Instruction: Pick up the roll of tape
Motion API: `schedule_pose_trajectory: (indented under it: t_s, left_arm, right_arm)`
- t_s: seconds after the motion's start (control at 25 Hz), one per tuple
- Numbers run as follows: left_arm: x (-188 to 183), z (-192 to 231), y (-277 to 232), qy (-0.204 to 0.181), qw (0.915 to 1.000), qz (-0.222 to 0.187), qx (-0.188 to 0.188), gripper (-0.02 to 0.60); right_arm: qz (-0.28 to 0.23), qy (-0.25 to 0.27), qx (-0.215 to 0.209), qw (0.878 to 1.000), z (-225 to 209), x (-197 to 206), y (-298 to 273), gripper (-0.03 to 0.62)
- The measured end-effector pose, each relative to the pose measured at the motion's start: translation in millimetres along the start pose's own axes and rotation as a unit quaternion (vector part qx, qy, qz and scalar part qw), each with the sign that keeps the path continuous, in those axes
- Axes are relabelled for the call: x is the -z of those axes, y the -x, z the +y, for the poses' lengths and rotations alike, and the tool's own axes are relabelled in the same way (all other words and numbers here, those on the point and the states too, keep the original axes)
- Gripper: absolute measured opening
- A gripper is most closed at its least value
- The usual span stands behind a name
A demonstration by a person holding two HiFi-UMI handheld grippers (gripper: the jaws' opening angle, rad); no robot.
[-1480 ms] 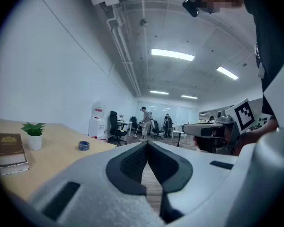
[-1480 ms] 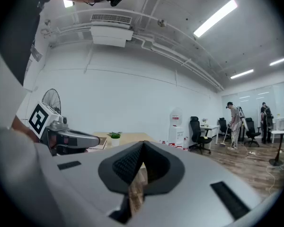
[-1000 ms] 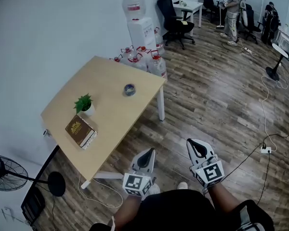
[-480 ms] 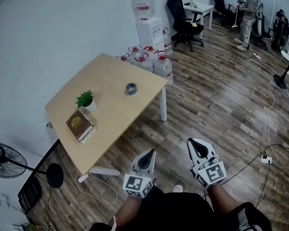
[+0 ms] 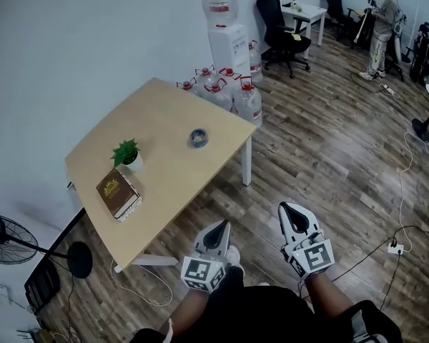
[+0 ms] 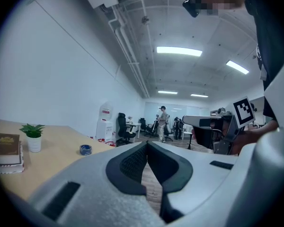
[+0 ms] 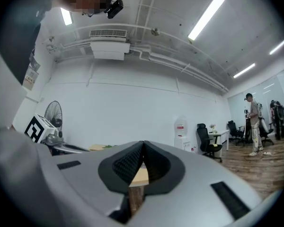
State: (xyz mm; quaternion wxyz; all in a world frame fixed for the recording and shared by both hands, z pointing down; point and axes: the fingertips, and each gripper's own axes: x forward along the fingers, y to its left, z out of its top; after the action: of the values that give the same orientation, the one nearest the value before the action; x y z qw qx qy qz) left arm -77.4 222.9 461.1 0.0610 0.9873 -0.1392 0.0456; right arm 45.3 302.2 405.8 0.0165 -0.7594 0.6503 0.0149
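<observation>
The roll of tape (image 5: pixel 198 137), blue-grey, lies flat near the right side of the light wooden table (image 5: pixel 161 106); the left gripper view has the tape (image 6: pixel 85 149) ahead and to the left. My left gripper (image 5: pixel 219 229) and right gripper (image 5: pixel 289 209) are held side by side over the wooden floor, well short of the table. Both are shut with nothing between the jaws, as the left gripper (image 6: pixel 147 143) and right gripper (image 7: pixel 143 143) show in their own views.
A potted plant (image 5: pixel 126 153) and a brown book (image 5: pixel 117 193) sit on the table's left part. Water jugs (image 5: pixel 232 91) and a dispenser (image 5: pixel 227 38) stand behind it. A fan (image 5: pixel 7 239) is at the left, cables (image 5: pixel 393 247) run at the right, and a person (image 5: pixel 382 20) stands far off.
The table and tape have drifted slightly right and nearer in the head view as the person steps forward. Both grippers stay shut and side by side.
</observation>
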Motion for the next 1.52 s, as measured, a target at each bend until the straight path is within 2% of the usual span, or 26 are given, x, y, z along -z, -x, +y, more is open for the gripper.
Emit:
schedule_pose_trajectory:
  t_s: [0.2,0.72,0.88,1.04,1.36,1.52]
  left_arm:
    - [-10,53,-33,0.0,1.0,-0.001,-0.008,0.002]
    - [-42,175,-80,0.008,0.9995,-0.016,-0.024,0.002]
    - [-48,200,-91,0.006,0.9995,-0.019,-0.023,0.002]
    - [-51,217,-100,-0.003,0.9995,-0.018,-0.026,0.002]
    - [-52,249,-130,-0.004,0.9991,-0.008,-0.041,0.002]
    - [-57,276,-156,-0.003,0.9978,-0.005,-0.065,0.002]
  right_arm:
    - [-0.021,0.008,0.005,1.0,-12,-16,-62,-0.006]
    - [-0.009,0.03,-0.013,0.999,-2,-18,-205,-0.006]
    - [-0.014,0.054,-0.006,0.998,-3,-22,-229,-0.006]
    - [-0.013,0.046,-0.008,0.999,-8,-19,-248,-0.006]
    - [-0.006,0.029,-0.039,0.999,-20,-3,-306,-0.006]
    - [-0.01,0.039,-0.071,0.997,-35,-2,-350,-0.006]
